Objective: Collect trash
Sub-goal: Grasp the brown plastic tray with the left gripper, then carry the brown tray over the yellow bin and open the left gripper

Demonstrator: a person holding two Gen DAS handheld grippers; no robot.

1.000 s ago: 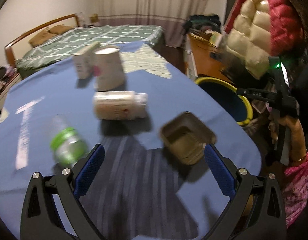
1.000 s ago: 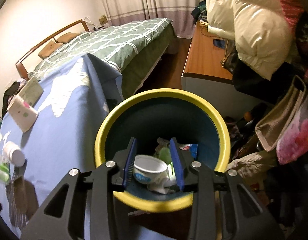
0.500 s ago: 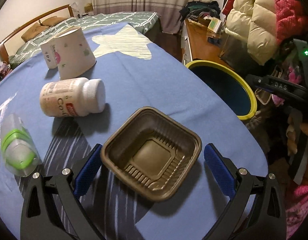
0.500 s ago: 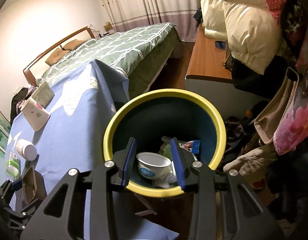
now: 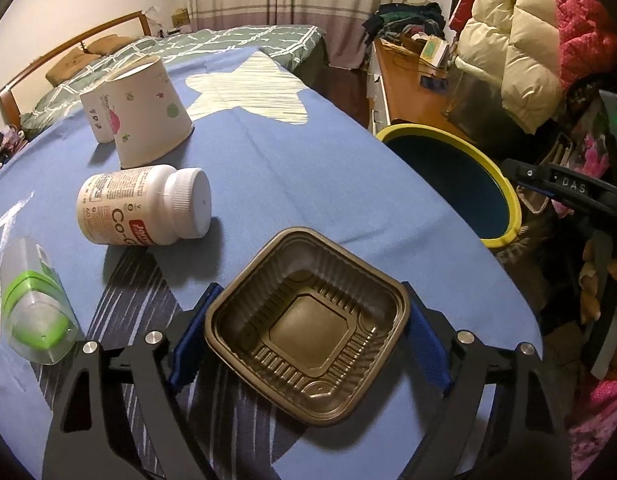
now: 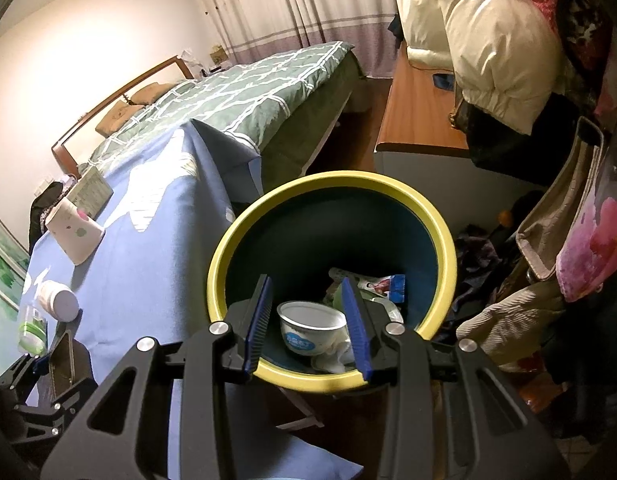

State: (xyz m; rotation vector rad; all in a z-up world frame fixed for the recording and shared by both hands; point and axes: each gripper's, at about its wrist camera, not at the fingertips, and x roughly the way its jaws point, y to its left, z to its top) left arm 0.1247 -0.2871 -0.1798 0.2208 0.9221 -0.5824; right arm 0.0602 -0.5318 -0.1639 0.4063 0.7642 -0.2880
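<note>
Trash nearest us is a brown plastic tray (image 5: 308,344) on the blue tablecloth (image 5: 292,168), pinched at its two sides by our left gripper (image 5: 308,338). Left of it lies a clear green-banded bottle (image 5: 34,316); farther back, a white pill bottle (image 5: 144,210) on its side, then an overturned paper cup (image 5: 148,114). Right of the table stands the yellow-rimmed bin (image 6: 336,276), holding a white bowl (image 6: 310,326) and wrappers (image 6: 382,286). Above it our right gripper (image 6: 308,324) hangs with its jaws spread, holding nothing.
</note>
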